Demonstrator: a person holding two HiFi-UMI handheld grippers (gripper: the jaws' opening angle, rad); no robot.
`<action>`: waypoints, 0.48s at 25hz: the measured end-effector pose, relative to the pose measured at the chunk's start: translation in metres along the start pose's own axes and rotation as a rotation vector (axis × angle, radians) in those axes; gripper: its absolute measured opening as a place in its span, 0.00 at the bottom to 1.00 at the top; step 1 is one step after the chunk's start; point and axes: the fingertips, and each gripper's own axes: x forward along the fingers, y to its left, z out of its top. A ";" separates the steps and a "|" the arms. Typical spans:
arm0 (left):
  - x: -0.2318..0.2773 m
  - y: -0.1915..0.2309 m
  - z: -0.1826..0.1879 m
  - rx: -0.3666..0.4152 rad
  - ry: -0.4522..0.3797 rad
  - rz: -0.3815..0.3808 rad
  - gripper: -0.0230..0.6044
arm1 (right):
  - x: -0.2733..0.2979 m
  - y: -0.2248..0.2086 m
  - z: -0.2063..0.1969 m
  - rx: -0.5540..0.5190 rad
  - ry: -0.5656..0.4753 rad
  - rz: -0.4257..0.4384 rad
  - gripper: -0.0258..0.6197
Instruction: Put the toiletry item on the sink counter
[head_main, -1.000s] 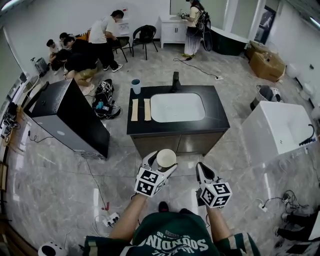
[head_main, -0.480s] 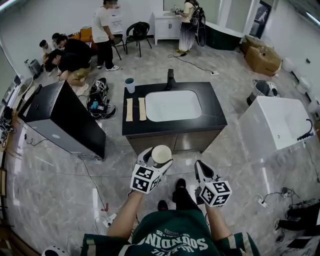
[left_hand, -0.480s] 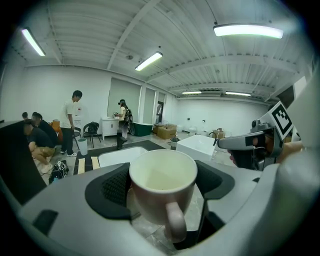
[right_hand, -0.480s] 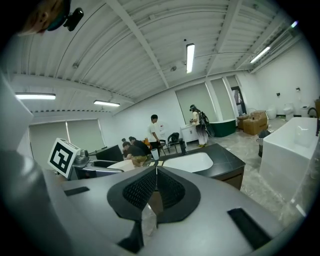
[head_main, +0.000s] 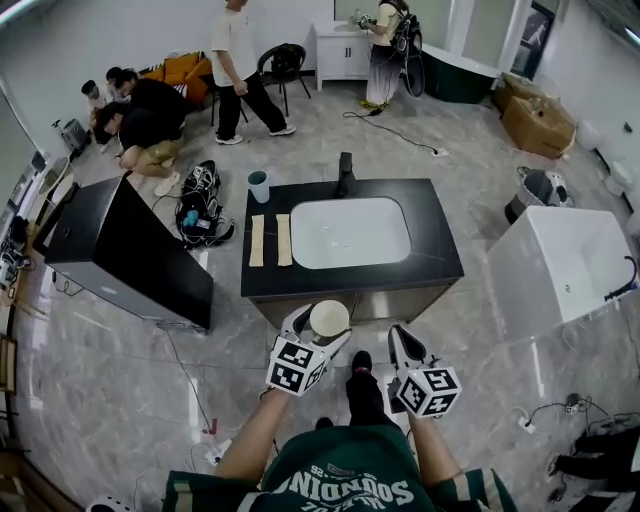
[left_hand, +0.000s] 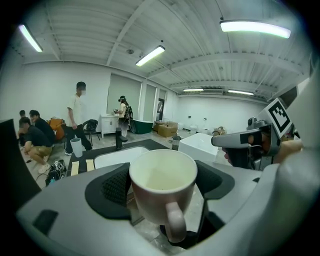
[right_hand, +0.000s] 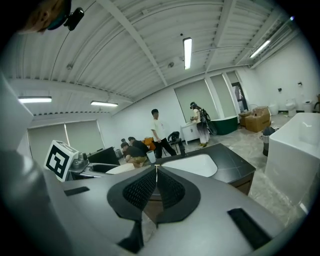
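Note:
My left gripper is shut on a cream mug, upright and empty, its handle toward the camera. It hovers over the floor just short of the front edge of the black sink counter. My right gripper is shut with nothing between its jaws, to the right of the mug. The white basin fills the counter's middle.
On the counter stand a black tap, a blue-rimmed cup at the far left corner and two tan strips. A black cabinet is at the left, a white tub at the right. Several people are beyond.
The counter has drawn a little nearer as I stepped forward with the mug. A standing person at the back has walked to the right. Both grippers keep their state.

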 end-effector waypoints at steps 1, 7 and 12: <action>0.010 0.007 0.004 0.000 0.001 0.000 0.69 | 0.012 -0.006 0.005 0.002 0.000 0.006 0.10; 0.064 0.056 0.036 -0.018 -0.001 0.049 0.69 | 0.083 -0.042 0.041 -0.001 0.017 0.044 0.10; 0.097 0.097 0.061 -0.044 0.002 0.097 0.69 | 0.135 -0.062 0.076 -0.020 0.030 0.085 0.10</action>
